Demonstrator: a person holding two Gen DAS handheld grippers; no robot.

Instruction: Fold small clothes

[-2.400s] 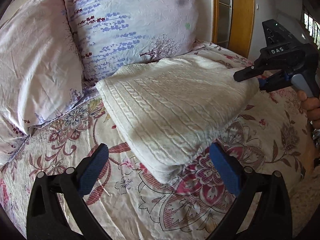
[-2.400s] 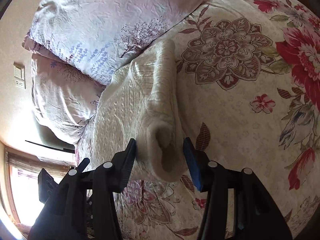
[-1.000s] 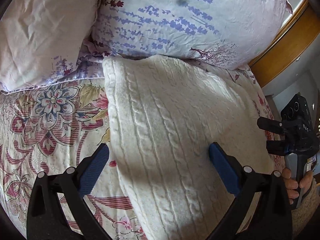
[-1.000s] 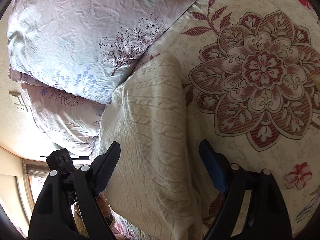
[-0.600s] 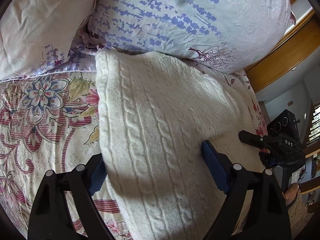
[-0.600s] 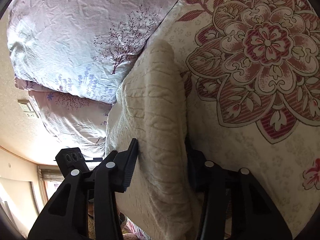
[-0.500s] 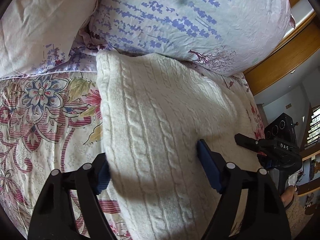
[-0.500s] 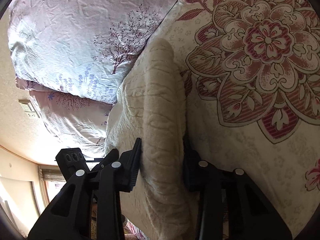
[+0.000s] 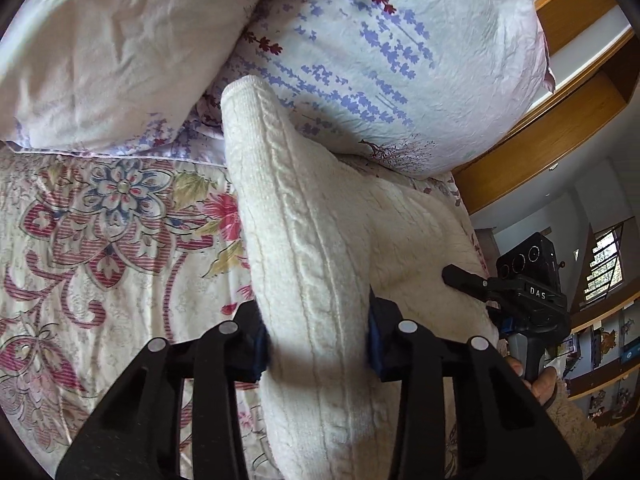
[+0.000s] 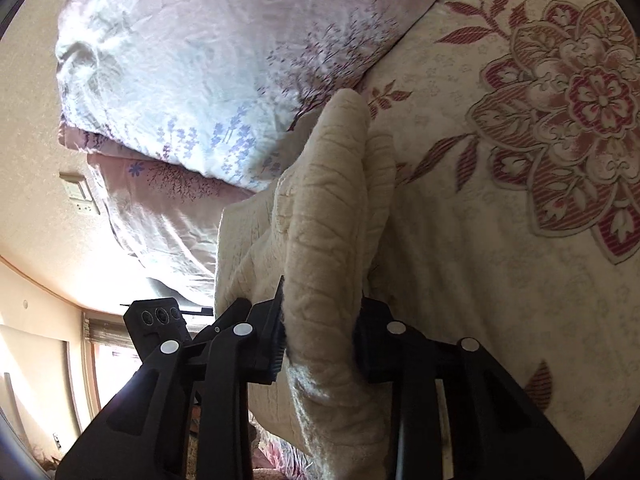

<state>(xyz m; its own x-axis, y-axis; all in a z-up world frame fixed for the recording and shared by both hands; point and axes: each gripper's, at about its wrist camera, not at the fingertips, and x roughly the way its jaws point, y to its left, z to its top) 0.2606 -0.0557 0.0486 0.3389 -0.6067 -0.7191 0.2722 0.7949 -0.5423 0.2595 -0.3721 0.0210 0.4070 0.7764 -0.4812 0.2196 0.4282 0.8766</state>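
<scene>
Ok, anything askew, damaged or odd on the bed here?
Nothing stands out. The cream knit sweater is bunched and lifted only because the left gripper and right gripper each pinch a fold.

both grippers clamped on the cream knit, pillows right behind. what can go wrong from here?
1. The left gripper and right gripper each pinch a thick bunch of the cream knit sweater; inner layers may slip and spoil the fold.
2. Its far corner touches the lavender-print pillow and may drag on it.
</scene>
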